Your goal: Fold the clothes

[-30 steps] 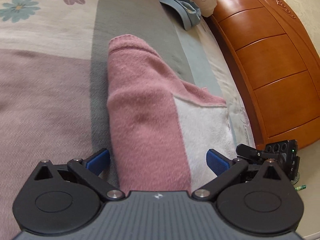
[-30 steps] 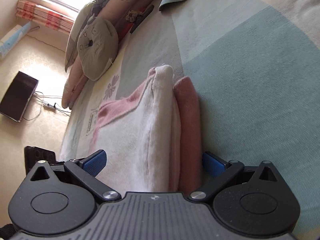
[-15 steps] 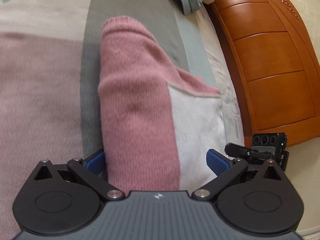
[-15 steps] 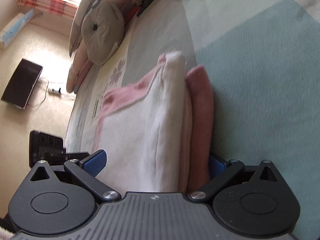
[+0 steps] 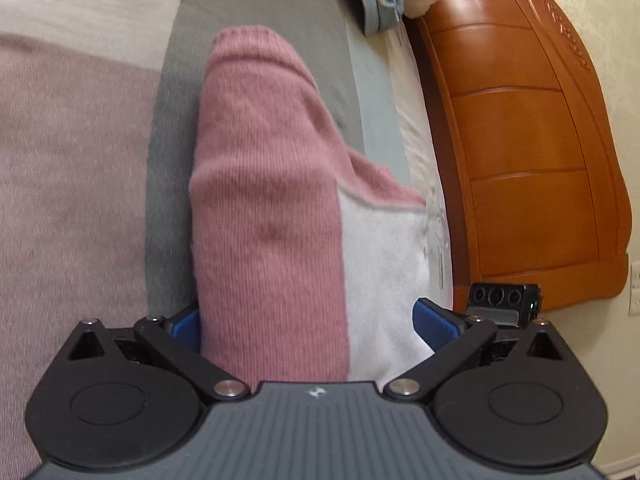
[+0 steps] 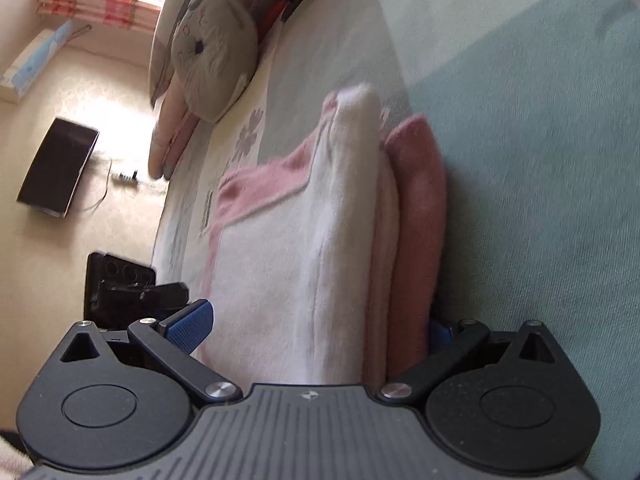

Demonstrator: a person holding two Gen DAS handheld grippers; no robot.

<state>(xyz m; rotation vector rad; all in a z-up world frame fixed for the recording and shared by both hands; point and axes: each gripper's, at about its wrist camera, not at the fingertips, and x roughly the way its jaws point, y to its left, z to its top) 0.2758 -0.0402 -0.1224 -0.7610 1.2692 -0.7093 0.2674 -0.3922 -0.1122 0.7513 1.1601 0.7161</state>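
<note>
1. Left gripper (image 5: 308,320): jaws spread wide, straddling the near end of the folded pink-and-white sweater (image 5: 280,208); blue pads sit at either side, no squeeze visible.
2. Right gripper (image 6: 320,322): jaws equally wide apart around the opposite end of the sweater (image 6: 320,240).
3. Sweater lies folded on the bedspread (image 5: 80,160), beside the wooden headboard (image 5: 520,140).
4. Plush pillow (image 6: 212,60) sits farther up the bed.
</note>
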